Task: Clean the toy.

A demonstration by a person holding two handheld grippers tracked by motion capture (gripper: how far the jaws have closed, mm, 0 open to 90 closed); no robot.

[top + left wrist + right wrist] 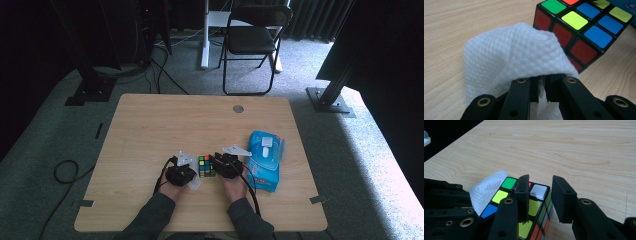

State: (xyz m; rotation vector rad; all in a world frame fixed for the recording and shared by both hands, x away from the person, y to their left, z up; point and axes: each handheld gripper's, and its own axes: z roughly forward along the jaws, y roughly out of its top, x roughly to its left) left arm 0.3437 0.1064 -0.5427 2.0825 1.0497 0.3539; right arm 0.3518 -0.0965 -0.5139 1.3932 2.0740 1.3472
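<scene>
A scrambled puzzle cube (pixel 206 166) is seen on the near middle of the pale wooden desk (pixel 150 130), between the two grippers. No long axis can be given for it (its sides are equal); it sits flat on the desk, and in the left gripper view one vertical edge is turned toward the camera, with red stickers on the near side and green, yellow and blue ones on top. No writing can be read on the cube.

The left gripper (pixel 541 87) is clenched on a folded white wipe (pixel 511 60), which is bulged up in front of its jaws and lies just against the cube's red side. The right gripper (pixel 540 195) is set at the cube's opposite side: one jaw is laid over the cube's top and the other is seen beside the cube; whether the pads press on it cannot be told.

A blue pack of wipes (pixel 264 159) is lying to the right, near the right gripper; its print is too small to be read.
</scene>
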